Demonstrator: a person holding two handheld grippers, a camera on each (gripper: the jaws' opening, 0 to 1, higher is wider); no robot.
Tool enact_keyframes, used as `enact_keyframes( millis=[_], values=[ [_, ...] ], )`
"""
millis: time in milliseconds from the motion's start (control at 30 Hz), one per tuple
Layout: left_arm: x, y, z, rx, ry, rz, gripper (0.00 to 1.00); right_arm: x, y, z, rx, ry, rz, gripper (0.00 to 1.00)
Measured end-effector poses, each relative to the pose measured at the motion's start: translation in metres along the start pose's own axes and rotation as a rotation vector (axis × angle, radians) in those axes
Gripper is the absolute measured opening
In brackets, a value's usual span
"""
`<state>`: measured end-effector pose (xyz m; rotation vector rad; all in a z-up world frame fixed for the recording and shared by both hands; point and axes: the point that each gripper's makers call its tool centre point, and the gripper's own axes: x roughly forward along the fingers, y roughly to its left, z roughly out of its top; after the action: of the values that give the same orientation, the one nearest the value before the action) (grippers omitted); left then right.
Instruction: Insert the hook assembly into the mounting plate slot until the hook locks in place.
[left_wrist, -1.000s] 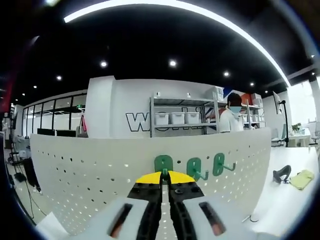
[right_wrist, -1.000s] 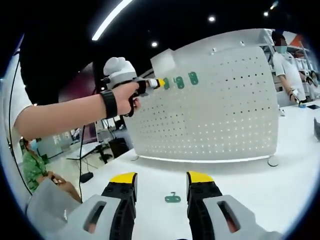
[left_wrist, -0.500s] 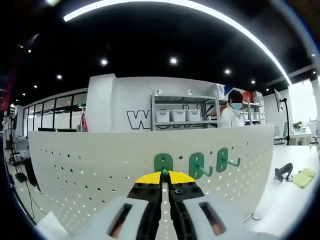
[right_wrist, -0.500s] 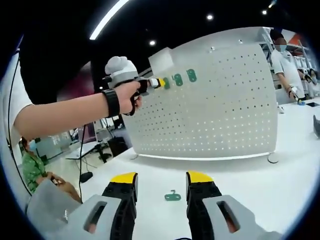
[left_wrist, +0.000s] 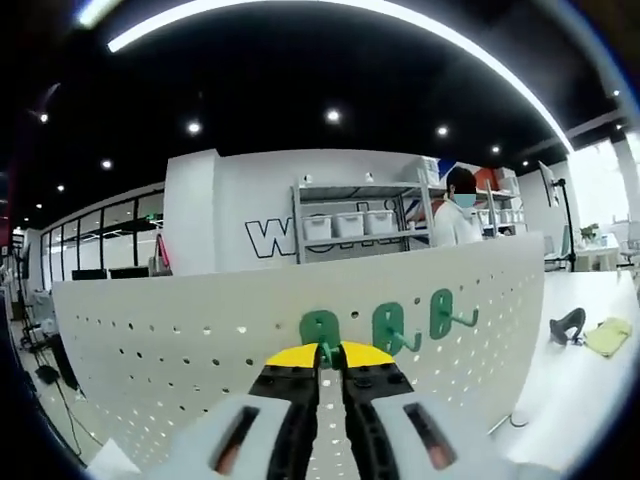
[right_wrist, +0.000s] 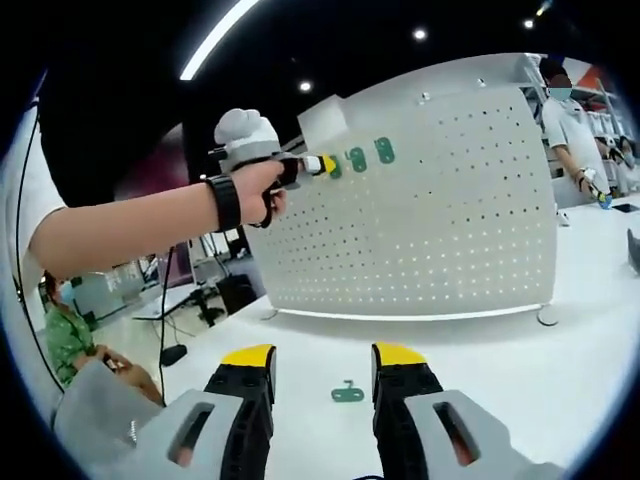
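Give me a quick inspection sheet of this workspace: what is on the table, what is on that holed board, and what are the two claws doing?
Surface: white table, mostly bare.
Job's things: white pegboard standing upright; three green hooks along its top, the leftmost green hook at the left claw's tips; a spare green hook lying flat on the table.
Clutter: dark object and yellow cloth on the table.
Grippers: left claw shut on the leftmost hook; right claw open, above the spare hook.
Cables: one hanging behind the forearm.
Surroundings: shelving with bins, ceiling lights, people.
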<state>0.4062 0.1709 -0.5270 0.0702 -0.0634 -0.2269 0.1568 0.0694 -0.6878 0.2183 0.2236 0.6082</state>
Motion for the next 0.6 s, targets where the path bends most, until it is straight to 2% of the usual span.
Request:
enact_keyframes(
  millis=[67,600],
  values=[
    [0.002,-0.004,0.002,0.026,-0.004,-0.017,0.09,0.0,-0.001,0.001,0.006,-0.004,-0.002,0.38],
    [-0.009,-0.006,-0.002,0.032,0.022,-0.045,0.16,0.0,0.003,0.001,-0.002,0.0,0.009,0.38]
  ],
)
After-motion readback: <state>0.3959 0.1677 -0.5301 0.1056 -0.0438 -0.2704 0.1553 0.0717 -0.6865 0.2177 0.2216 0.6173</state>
